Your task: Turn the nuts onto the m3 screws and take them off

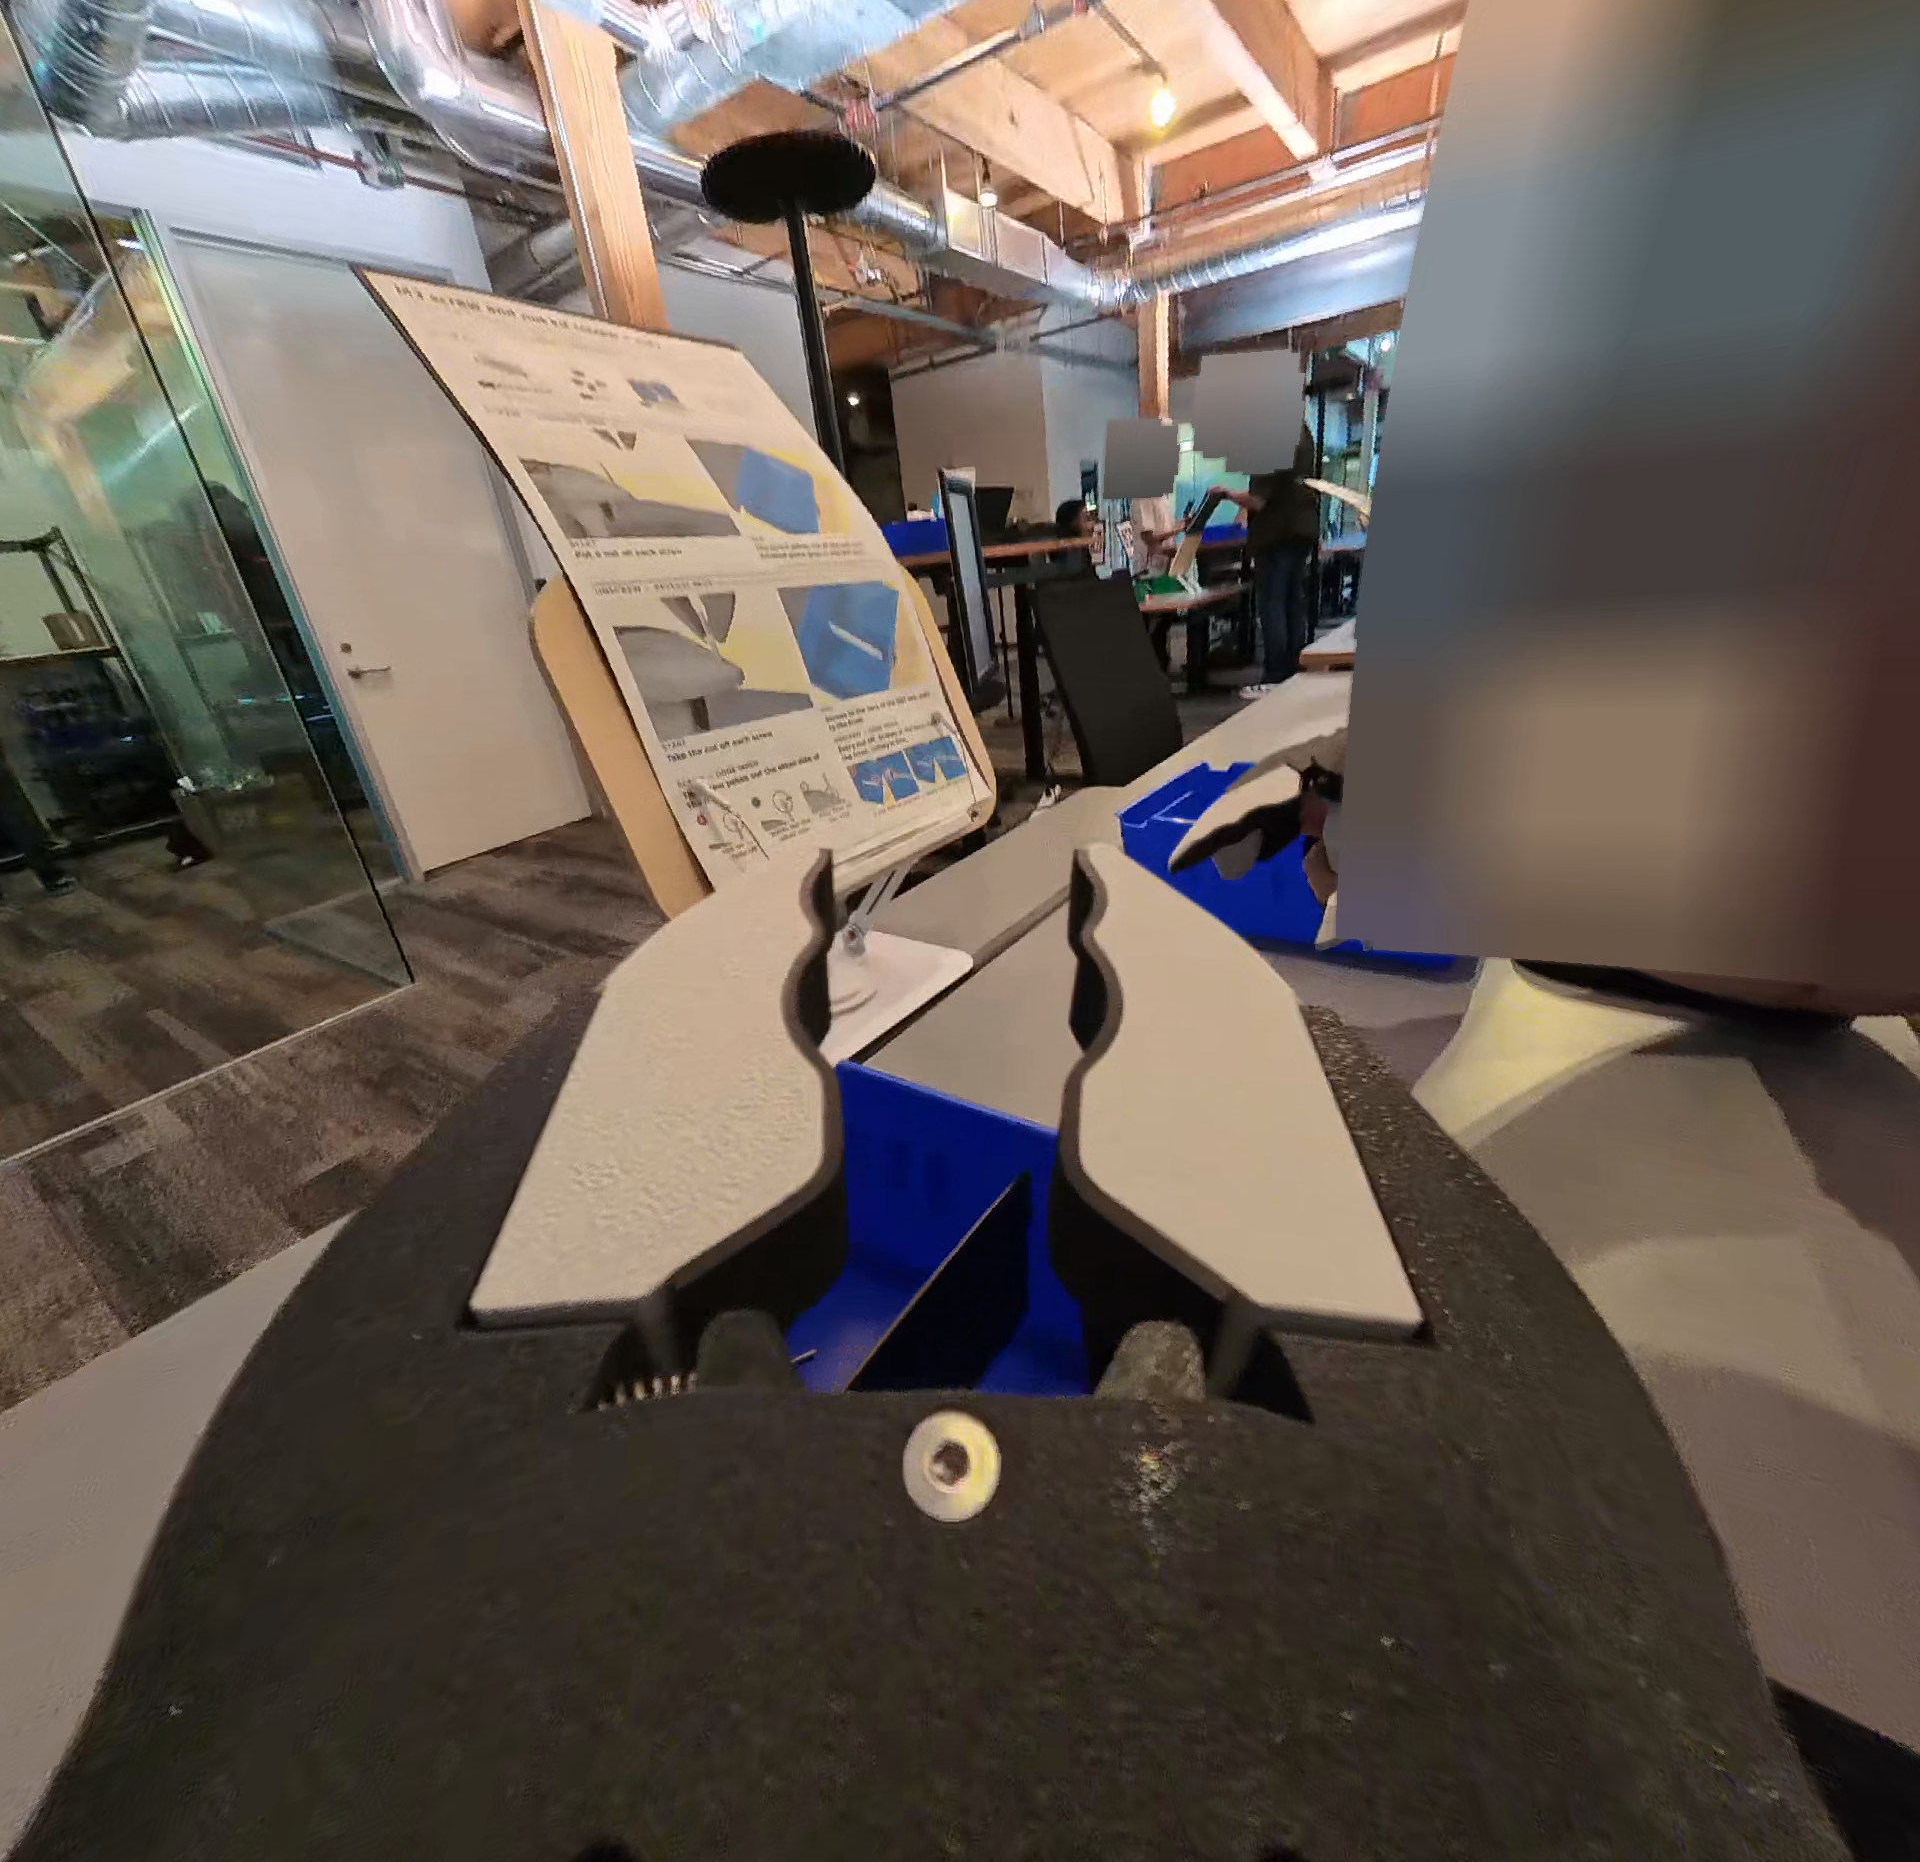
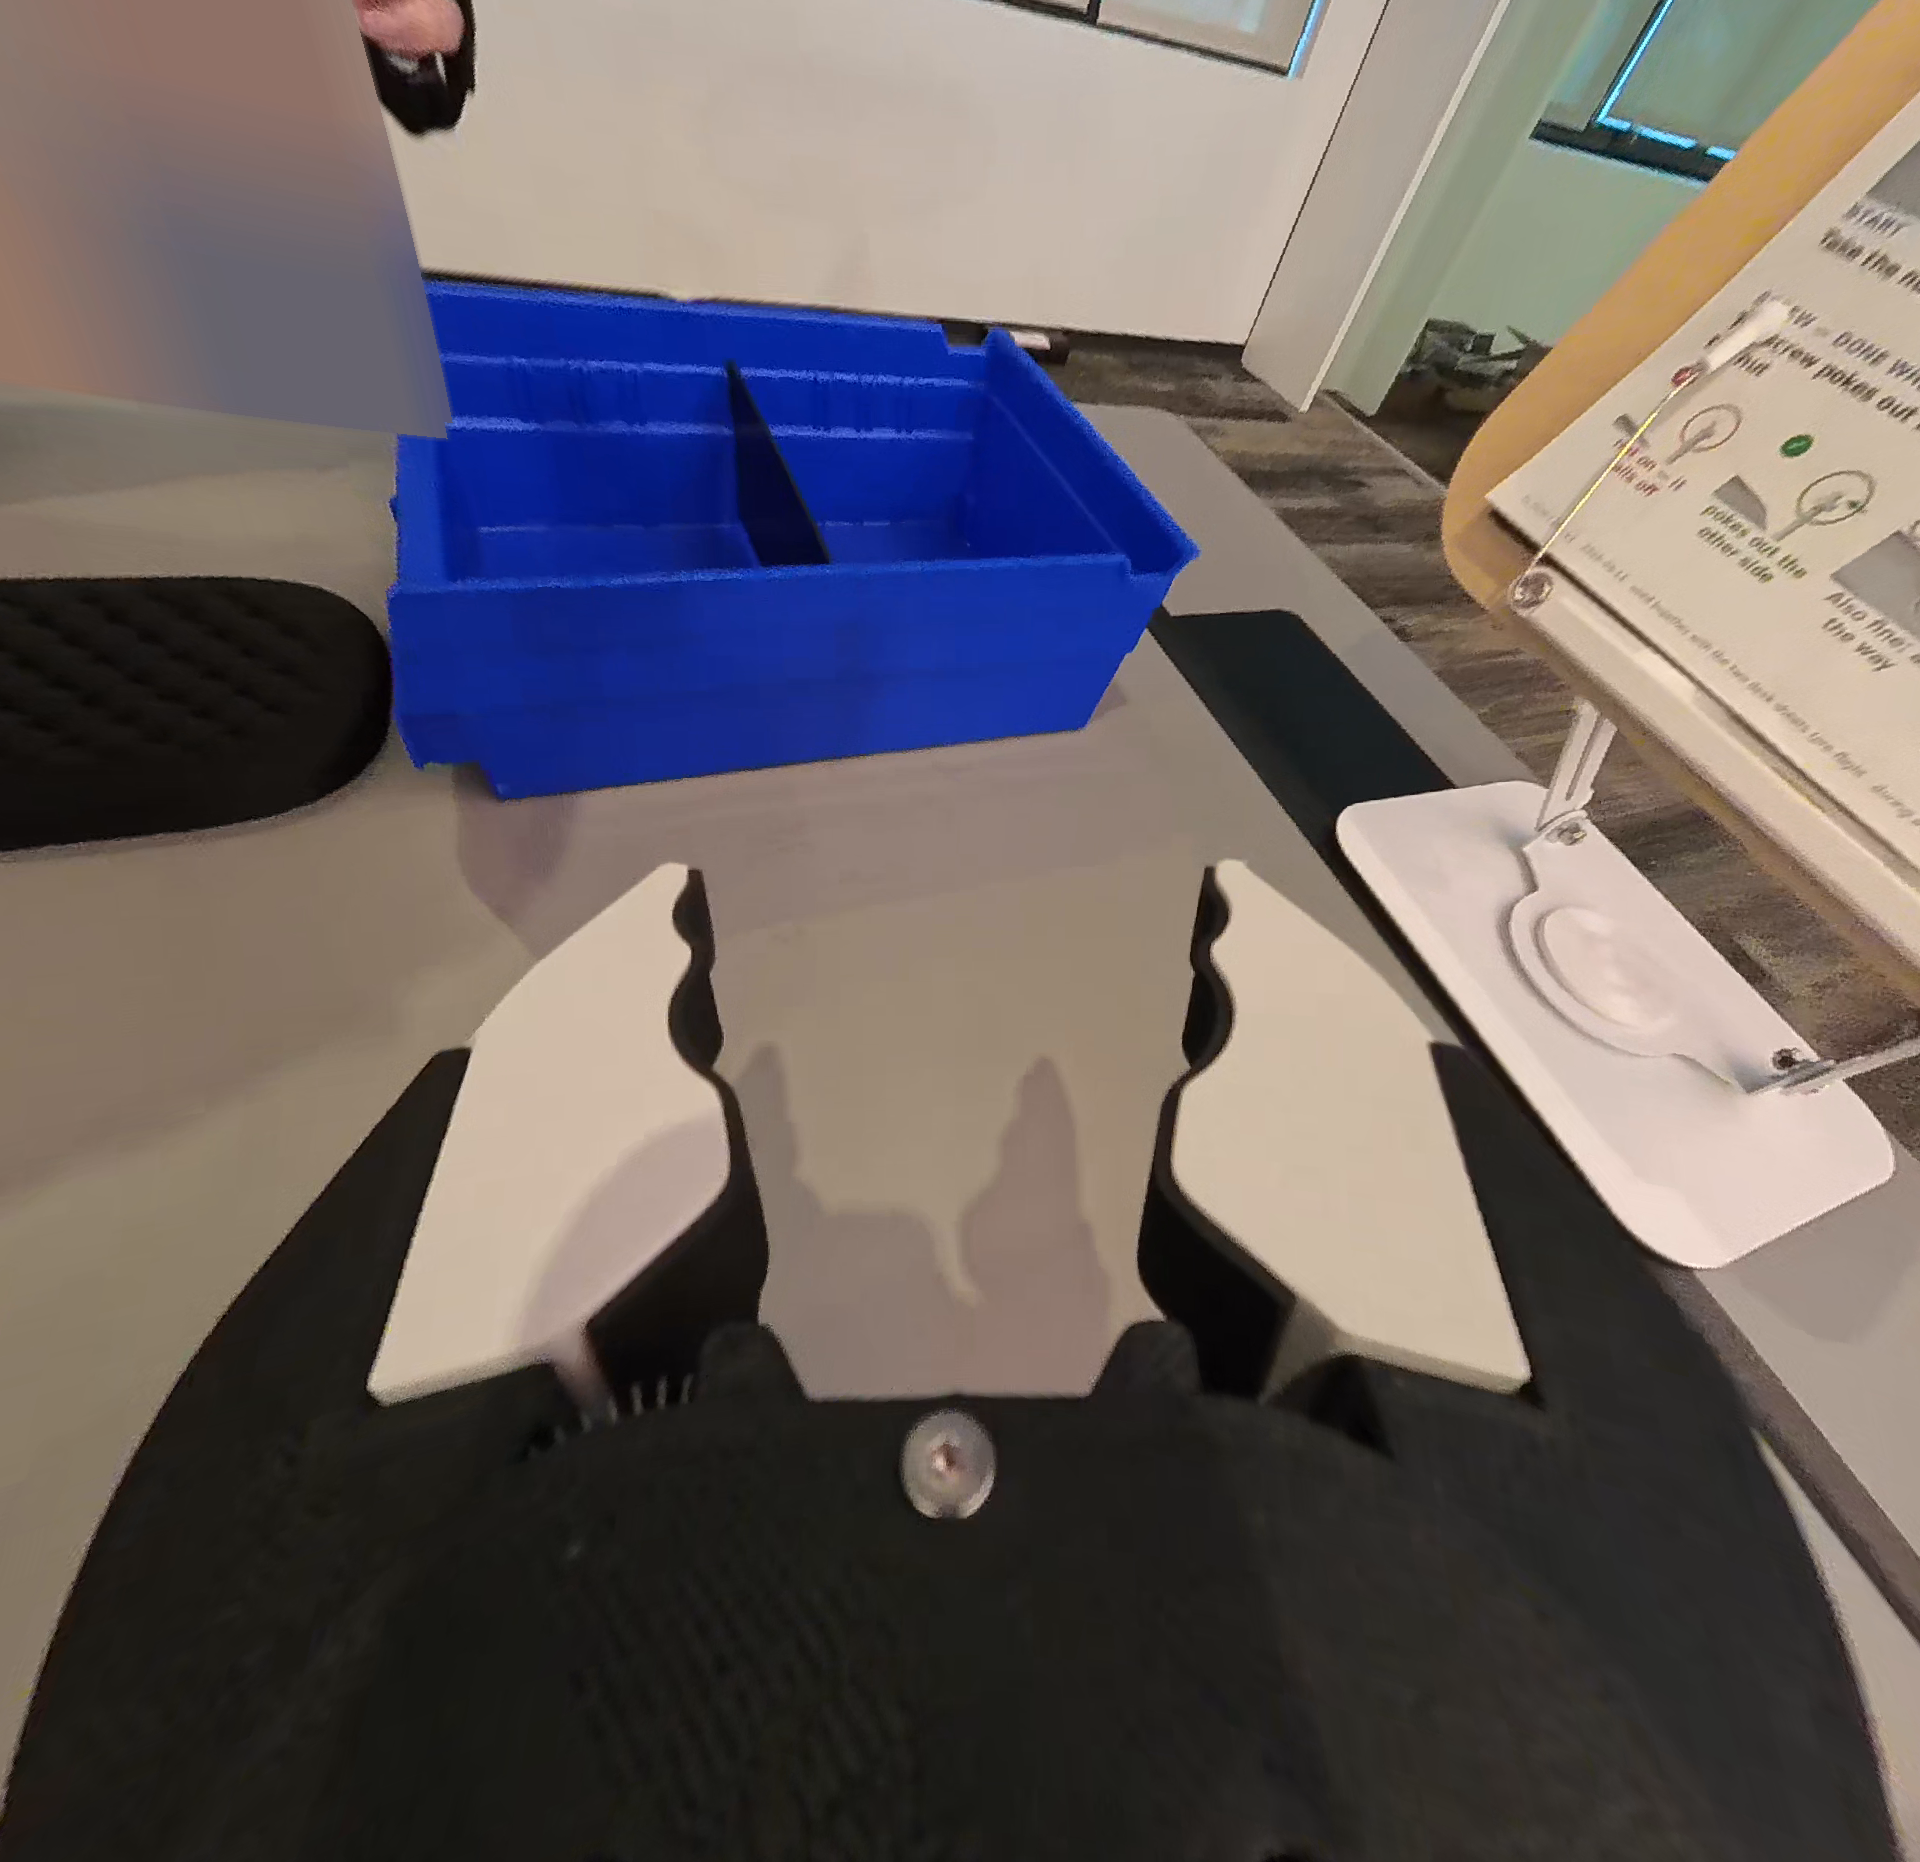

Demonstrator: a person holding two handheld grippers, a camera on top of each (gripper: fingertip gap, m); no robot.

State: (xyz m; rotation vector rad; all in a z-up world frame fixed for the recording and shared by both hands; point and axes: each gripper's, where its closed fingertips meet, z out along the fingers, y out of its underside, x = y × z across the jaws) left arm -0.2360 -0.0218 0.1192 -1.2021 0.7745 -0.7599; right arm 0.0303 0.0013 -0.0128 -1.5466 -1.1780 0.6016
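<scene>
In the left wrist view, the left gripper (image 1: 951, 939) is hovering with its jaws parted a little and gripping nothing; directly beneath and between them, a blue divided bin (image 1: 940, 1168) is showing, with its black divider (image 1: 956, 1282) running roughly along the gripper's own line. Further right in that view, a second blue bin (image 1: 1247, 882) is sitting on the grey surface (image 1: 997, 898), beside an instruction board (image 1: 686, 607) on a white stand. In the right wrist view, the right gripper (image 2: 951, 919) is pointing over bare grey surface (image 2: 935, 836), its jaws spread wide and empty, with the blue bin (image 2: 769, 659) lying ahead and slightly left, well apart from the tips, its long side facing the camera. A black padded rest (image 2: 156, 700) is lying just left of the bin. No nuts or M3 screws are discernible in either view; the compartments seen look empty, or their contents are too small to tell. The left gripper appears nearer a bin, so the first reach would likely fall to it.
</scene>
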